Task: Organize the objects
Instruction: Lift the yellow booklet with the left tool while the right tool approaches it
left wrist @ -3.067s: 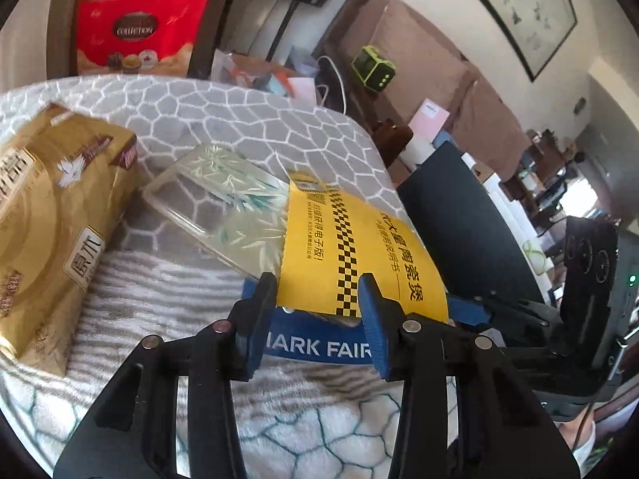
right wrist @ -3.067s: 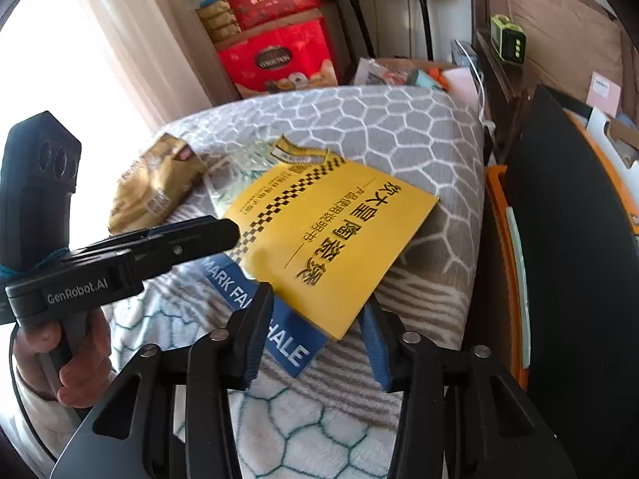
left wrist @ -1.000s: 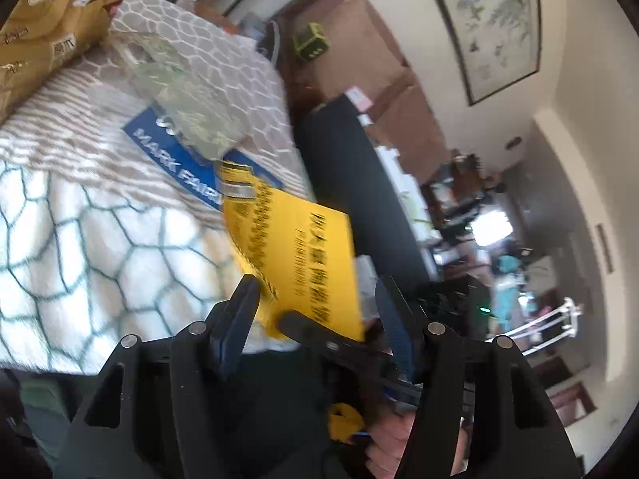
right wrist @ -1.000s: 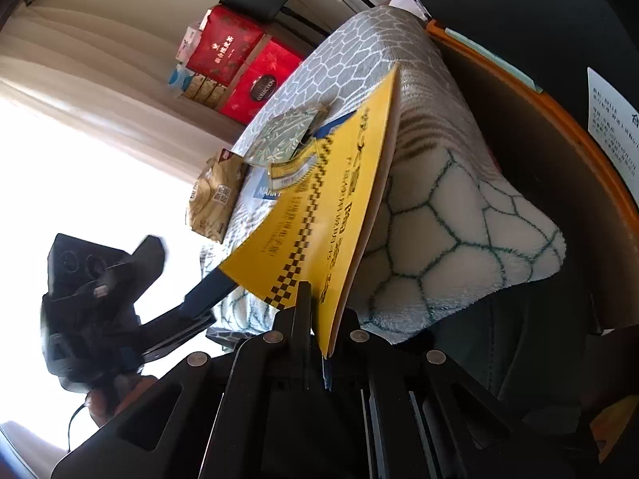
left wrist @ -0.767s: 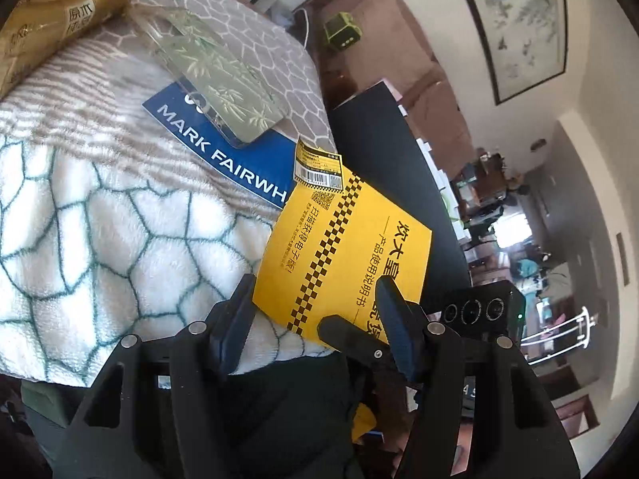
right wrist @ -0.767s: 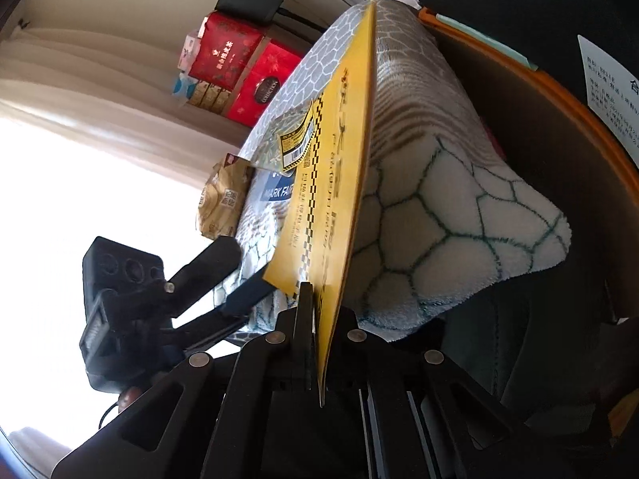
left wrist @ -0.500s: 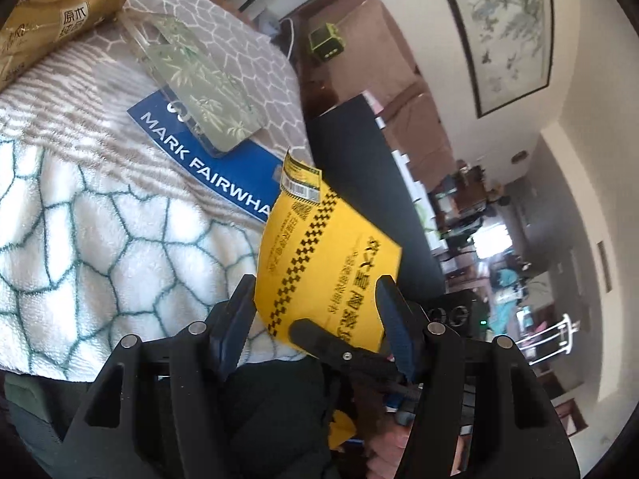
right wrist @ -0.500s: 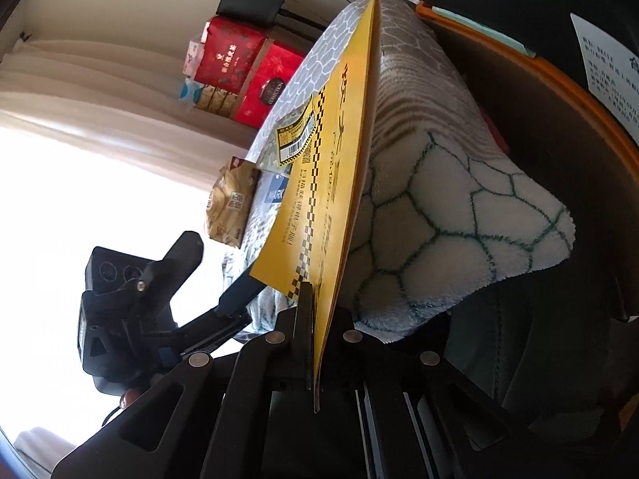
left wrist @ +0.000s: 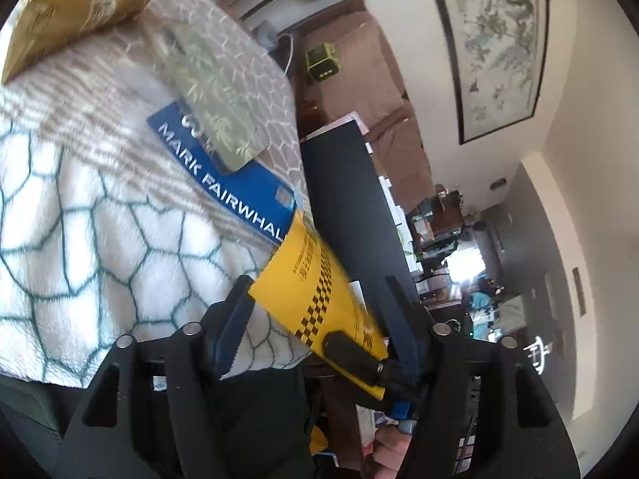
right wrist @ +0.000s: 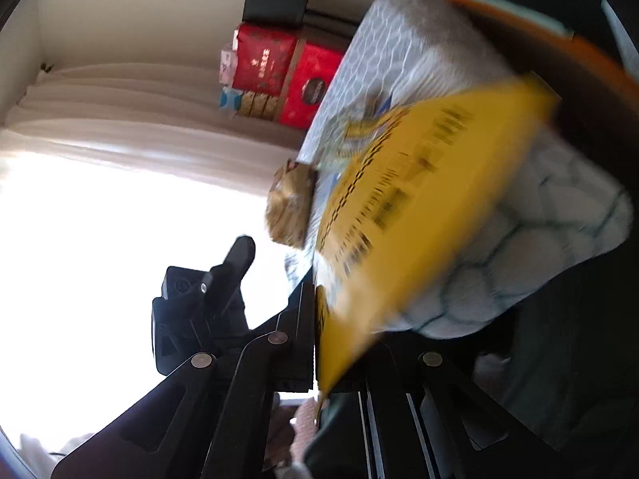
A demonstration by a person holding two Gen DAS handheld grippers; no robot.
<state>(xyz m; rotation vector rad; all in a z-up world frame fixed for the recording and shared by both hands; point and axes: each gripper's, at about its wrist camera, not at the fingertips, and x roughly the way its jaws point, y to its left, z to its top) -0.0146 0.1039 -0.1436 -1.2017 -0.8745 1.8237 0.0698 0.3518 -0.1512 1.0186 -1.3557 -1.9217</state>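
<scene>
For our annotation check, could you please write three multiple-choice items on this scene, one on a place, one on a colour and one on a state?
1. Where does the blue rectangular card printed MARK FAIRWHALE lie?
A. On the honeycomb-patterned fleece blanket, partly under the clear bamboo-print phone case
B. Inside the red gift box
C. On the dark floor

2. What colour is the thin paper booklet with the black checker stripe?
A. Green
B. Yellow
C. White

3. How does the right gripper stand?
A. Wide open, empty
B. Shut on the gold snack bag
C. Shut on the booklet's edge

Answers:
1 A, the case overlaps the card's far end on the blanket.
2 B, it shows yellow in both views.
3 C, its jaws clamp the yellow sheet. The left gripper is opening, with the booklet passing between its fingers.
</scene>
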